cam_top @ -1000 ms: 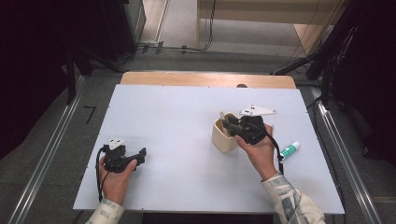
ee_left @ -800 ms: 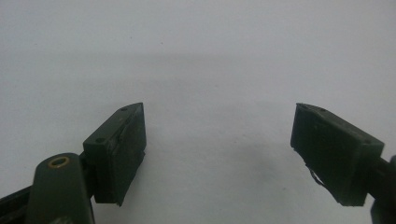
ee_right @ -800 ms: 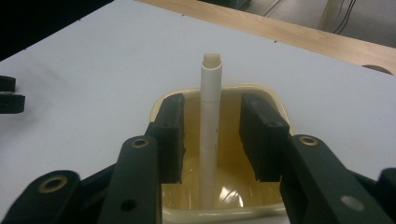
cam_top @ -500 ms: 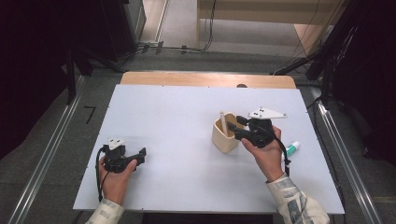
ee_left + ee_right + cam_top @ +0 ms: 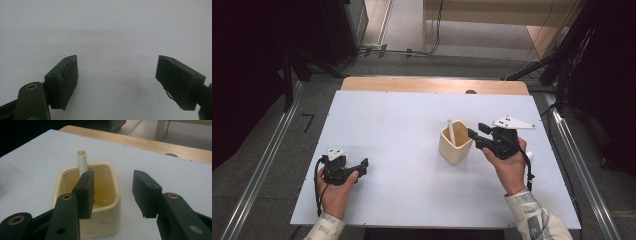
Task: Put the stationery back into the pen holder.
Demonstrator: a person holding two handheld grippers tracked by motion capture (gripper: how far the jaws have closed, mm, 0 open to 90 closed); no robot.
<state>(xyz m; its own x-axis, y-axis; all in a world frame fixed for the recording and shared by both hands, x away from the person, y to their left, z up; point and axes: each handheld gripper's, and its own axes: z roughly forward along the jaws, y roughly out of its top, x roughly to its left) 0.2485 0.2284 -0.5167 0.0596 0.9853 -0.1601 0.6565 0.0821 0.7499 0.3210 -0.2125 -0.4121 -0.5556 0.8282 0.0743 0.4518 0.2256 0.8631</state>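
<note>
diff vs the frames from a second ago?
The right gripper drew back from the cream cup toward the table's right edge; its jaws have just been opening and hold nothing now. The white stick is left standing in the cup. Cup, left gripper and table unchanged.

A lab: white test table (image 5: pixel 412 120), floor cables (image 5: pixel 412 51) (dark surroundings).

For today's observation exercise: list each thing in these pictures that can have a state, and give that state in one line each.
Cream cup: upright on the table, open top.
White tube: standing in the cup, leaning on its rim.
Right gripper: jaws have just been opening, nothing between them, beside the cup.
Left gripper: open, empty, low over the table.
</note>
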